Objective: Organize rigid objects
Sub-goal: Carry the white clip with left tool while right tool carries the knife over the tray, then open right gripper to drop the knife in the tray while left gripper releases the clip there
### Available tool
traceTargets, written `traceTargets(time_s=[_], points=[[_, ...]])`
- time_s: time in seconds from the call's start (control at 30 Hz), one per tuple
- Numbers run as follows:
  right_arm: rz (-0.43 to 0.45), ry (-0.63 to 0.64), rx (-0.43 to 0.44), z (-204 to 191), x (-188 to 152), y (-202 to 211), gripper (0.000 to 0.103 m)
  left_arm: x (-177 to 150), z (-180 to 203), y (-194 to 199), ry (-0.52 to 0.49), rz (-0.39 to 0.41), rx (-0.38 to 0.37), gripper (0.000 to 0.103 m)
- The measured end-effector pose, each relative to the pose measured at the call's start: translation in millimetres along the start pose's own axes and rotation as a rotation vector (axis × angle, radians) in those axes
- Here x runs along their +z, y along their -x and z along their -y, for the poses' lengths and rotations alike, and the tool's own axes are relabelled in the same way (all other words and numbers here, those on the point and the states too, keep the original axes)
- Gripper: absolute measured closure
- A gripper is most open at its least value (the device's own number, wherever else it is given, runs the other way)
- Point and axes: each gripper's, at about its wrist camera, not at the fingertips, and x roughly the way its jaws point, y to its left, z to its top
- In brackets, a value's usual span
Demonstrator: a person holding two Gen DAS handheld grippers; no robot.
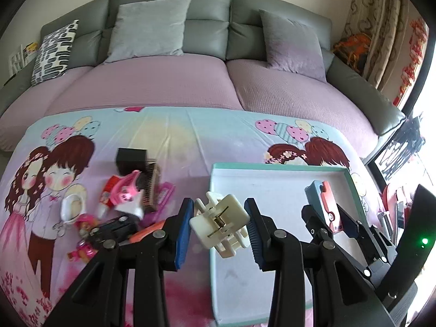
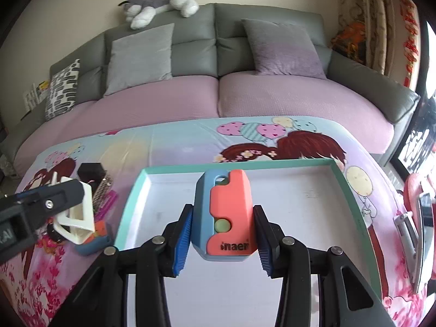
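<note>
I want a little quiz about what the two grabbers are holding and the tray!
1. True or false: the left gripper holds a white clip.
2. Which colours has the block in the right gripper? A) coral and blue B) green and black C) all yellow
3. Fill in: the tray has a ____ rim.

Key: 1 true; 2 A; 3 teal. Both jaws are shut on their things, and the tray holds nothing yet.

"inaem" on orange-blue case [image 2: 227, 218]; other print illegible.
</note>
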Motion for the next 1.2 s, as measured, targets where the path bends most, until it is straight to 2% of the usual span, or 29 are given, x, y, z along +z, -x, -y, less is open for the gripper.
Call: traceTargets(time_s=[0.13, 0.5, 0.9, 1.2], points=[[-0.007, -0.014, -0.061, 12.6, 0.3, -5.8, 0.058, 1.7, 8.1, -15.7, 0.0, -0.027, -0.003, 0.064], [-0.054, -0.031, -0.134, 32.1, -5.3, -23.1, 0.057, -1.7, 27.8, -56.6, -0.026, -0.087, -0.001, 0.064], [-0.109, -0.034, -0.137, 34.7, -12.5, -38.4, 0.057, -11.8, 23.9, -74.8, -0.025, -0.118, 0.017, 0.063], [-0.123, -0.043, -0.146, 36.1, -15.3, -42.7, 0.057, -12.8, 22.0, -74.8, -0.025, -0.118, 0.003, 0.062]])
